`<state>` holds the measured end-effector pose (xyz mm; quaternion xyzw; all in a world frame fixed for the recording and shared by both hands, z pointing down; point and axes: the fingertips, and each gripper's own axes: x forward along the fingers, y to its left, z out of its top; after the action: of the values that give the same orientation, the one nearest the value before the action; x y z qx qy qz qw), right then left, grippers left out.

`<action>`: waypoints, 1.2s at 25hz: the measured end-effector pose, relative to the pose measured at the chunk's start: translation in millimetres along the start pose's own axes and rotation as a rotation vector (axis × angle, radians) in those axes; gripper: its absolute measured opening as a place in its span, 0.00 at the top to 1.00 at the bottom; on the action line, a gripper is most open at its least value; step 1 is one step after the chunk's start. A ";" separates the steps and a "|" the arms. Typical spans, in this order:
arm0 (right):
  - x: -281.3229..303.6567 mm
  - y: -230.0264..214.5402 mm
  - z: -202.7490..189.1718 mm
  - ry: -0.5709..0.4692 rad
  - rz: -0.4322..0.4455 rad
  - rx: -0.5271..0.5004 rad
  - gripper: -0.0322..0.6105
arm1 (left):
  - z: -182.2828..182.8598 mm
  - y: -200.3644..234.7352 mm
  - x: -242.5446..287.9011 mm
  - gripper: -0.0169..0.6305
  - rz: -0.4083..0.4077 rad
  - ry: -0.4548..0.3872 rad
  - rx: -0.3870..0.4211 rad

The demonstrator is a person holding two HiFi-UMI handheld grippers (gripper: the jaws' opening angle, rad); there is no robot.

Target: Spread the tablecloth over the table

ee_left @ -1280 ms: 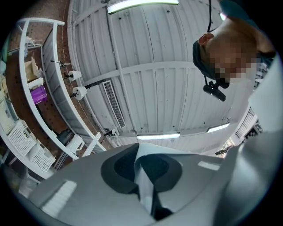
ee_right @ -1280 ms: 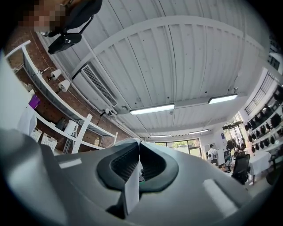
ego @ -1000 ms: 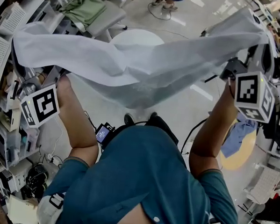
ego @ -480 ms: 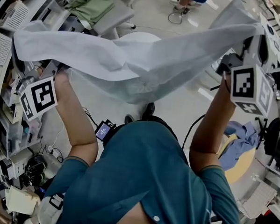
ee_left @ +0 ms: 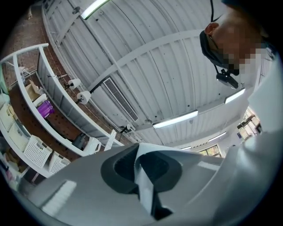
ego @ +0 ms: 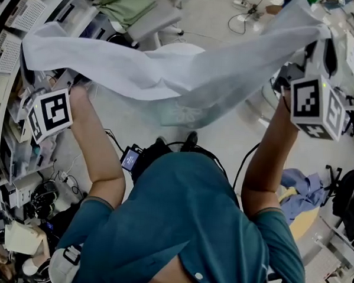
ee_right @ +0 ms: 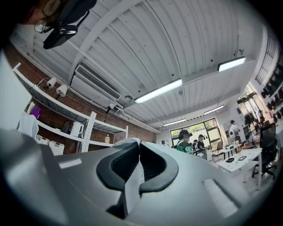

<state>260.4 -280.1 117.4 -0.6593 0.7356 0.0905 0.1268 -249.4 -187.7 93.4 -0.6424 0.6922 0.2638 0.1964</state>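
Both clamped on tablecloth (ego: 169, 72), left gripper (ee_left: 142, 154), right gripper (ee_right: 136, 152), cloth's length running left-right, seemingly sagging.

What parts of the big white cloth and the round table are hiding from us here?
- The round white table: in the head view it is mostly behind the thin white fabric tablecloth, and its legs cannot be seen.
- Fingers of the left gripper and right gripper: in the head view the cloth's corners cover them.
- Rest of the cloth: both gripper views point at the ceiling and show only a pinched strip.
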 end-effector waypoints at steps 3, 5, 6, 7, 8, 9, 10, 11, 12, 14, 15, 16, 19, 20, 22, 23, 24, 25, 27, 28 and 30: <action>6.7 -4.8 -9.4 0.011 0.000 0.011 0.93 | -8.7 -4.7 7.6 0.98 -0.002 0.015 0.013; 12.4 -7.0 -14.5 0.018 -0.002 0.013 0.93 | -14.9 -6.1 13.4 0.98 -0.002 0.020 0.014; 15.3 -7.7 -17.1 0.023 -0.005 0.012 0.93 | -18.5 -5.6 16.3 0.98 -0.001 0.022 0.013; 18.2 -8.1 -20.0 0.026 -0.009 0.011 0.93 | -22.2 -4.1 19.1 0.98 -0.001 0.023 0.012; 21.1 -8.1 -23.1 0.030 -0.013 0.009 0.93 | -26.1 -2.1 21.9 0.98 -0.001 0.023 0.011; 24.1 -7.9 -26.7 0.035 -0.018 0.007 0.93 | -30.3 0.1 24.8 0.98 -0.001 0.023 0.009; 27.4 -7.4 -30.6 0.041 -0.022 0.005 0.93 | -35.0 2.7 28.0 0.98 0.000 0.026 0.007; 30.7 -6.9 -34.6 0.048 -0.028 0.002 0.93 | -40.3 5.7 31.4 0.98 0.002 0.031 0.005; 33.9 -6.3 -38.4 0.055 -0.034 -0.001 0.93 | -46.1 9.2 34.7 0.98 0.005 0.038 0.002; 39.9 -5.8 -45.0 0.066 -0.046 -0.008 0.93 | -57.8 16.0 41.0 0.98 0.010 0.050 -0.006; 43.2 -5.6 -48.0 0.071 -0.053 -0.013 0.93 | -63.7 18.9 44.4 0.98 0.012 0.054 -0.010; 47.1 -5.3 -51.3 0.076 -0.059 -0.017 0.93 | -70.2 21.7 48.3 0.98 0.013 0.059 -0.014; 62.7 -1.2 -63.2 0.092 -0.077 -0.030 0.93 | -93.9 31.7 63.8 0.98 0.015 0.082 -0.029; 68.5 1.2 -67.0 0.096 -0.082 -0.037 0.93 | -102.9 36.0 69.2 0.98 0.015 0.092 -0.035; 80.5 6.2 -74.8 0.108 -0.090 -0.050 0.93 | -121.4 45.1 79.7 0.98 0.017 0.113 -0.046; 86.6 7.9 -79.1 0.115 -0.095 -0.055 0.93 | -130.7 49.3 85.2 0.98 0.018 0.124 -0.053; 92.7 9.0 -83.6 0.123 -0.100 -0.059 0.93 | -140.2 53.1 90.9 0.98 0.019 0.135 -0.059; 98.8 9.6 -88.0 0.130 -0.106 -0.062 0.93 | -149.8 56.4 96.8 0.98 0.019 0.146 -0.065; 110.7 10.3 -96.5 0.142 -0.120 -0.072 0.93 | -169.6 62.3 108.4 0.98 0.017 0.167 -0.077; 116.3 10.5 -101.3 0.148 -0.129 -0.078 0.93 | -179.6 65.7 113.7 0.98 0.017 0.179 -0.083; 127.8 10.4 -113.1 0.165 -0.148 -0.093 0.93 | -199.9 72.9 123.0 0.98 0.017 0.204 -0.095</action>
<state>229.9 -433.9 185.5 -0.7221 0.6879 0.0602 0.0413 -320.4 -405.2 183.1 -0.6685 0.7007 0.2315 0.0919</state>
